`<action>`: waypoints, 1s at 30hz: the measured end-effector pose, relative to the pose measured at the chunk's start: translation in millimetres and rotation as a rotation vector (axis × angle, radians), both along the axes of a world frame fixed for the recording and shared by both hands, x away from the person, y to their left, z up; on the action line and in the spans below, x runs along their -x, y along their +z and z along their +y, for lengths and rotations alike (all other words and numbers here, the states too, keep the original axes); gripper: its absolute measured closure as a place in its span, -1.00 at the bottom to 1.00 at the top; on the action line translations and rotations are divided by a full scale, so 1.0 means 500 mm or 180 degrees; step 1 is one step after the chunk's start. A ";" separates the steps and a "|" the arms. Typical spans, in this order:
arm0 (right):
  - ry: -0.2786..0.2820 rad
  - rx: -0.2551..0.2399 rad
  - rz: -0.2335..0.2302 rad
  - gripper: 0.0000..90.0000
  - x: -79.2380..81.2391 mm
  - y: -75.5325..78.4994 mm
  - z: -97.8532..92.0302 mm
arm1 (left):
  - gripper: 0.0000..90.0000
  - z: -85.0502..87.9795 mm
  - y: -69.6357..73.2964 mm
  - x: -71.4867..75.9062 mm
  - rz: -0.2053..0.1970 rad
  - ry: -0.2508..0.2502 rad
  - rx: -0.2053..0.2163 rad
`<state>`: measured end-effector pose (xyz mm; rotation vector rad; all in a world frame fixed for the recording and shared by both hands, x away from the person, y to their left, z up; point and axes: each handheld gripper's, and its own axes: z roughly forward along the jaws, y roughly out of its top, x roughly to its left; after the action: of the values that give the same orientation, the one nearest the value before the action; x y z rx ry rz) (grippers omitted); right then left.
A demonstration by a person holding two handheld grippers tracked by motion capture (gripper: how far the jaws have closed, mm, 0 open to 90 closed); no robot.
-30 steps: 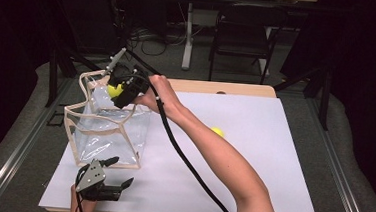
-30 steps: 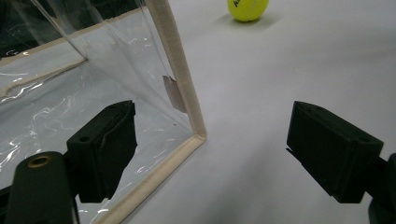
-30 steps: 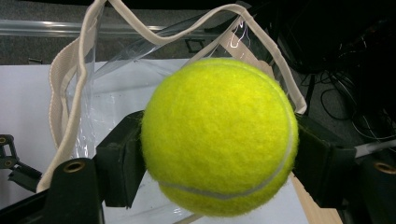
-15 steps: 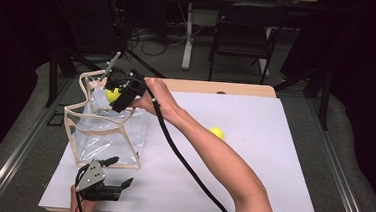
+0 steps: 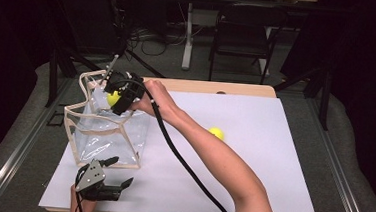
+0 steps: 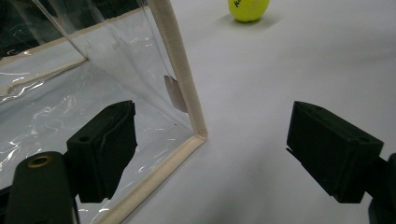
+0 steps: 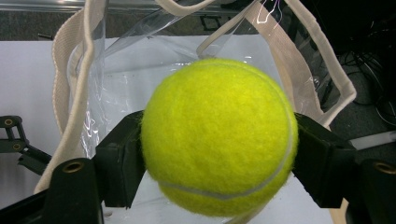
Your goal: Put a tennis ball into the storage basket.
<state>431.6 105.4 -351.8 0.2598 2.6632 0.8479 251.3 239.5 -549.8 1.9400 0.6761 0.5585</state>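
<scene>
Held ball: a yellow tennis ball [image 7: 218,137] sits between the two black jaws of the right claw [image 7: 218,154]. The jaws press on its left and right sides. In the high view the ball [image 5: 113,99] is up over the open top of the bag, at the far left part of the worktop.
Right claw: it is closed on the held ball. In the high view it [image 5: 118,93] is over the bag's far rim, and a black cable [image 5: 182,160] runs from it along the person's right arm [image 5: 212,158].
Bag: a clear plastic bag [image 5: 105,130] with cream cloth edges stands on the white sheet. Its top is open. In the right gripper view its cream rim [image 7: 70,74] and clear walls show behind the ball.
Left claw: it [image 5: 116,173] rests low, near the front edge of the worktop, just in front of the bag. Its jaws are wide apart and hold nothing. In the left gripper view the bag's bottom corner [image 6: 198,135] is near and ahead of the jaws, closer to the left jaw, not touching.
Other ball: a second yellow tennis ball [image 5: 216,133] lies on the white sheet, well apart from the bag, to its right.
Worktop: a wooden worktop [image 5: 237,89] with a big white sheet [image 5: 272,157] on it.
</scene>
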 end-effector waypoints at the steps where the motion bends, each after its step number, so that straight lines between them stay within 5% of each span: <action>1: 0.0001 0.0007 0.0006 -0.42 0.000 -0.001 0.000 | -0.65 0.000 0.000 0.000 -0.0002 -0.0003 0.0004; 30: -0.0045 0.0141 0.0145 -0.44 -0.005 -0.023 0.002 | -0.65 0.001 0.001 0.001 -0.0004 0.0004 0.0001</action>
<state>434.3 106.4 -363.5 0.2900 2.7153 0.7868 250.8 240.1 -549.6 1.9389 0.6765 0.5602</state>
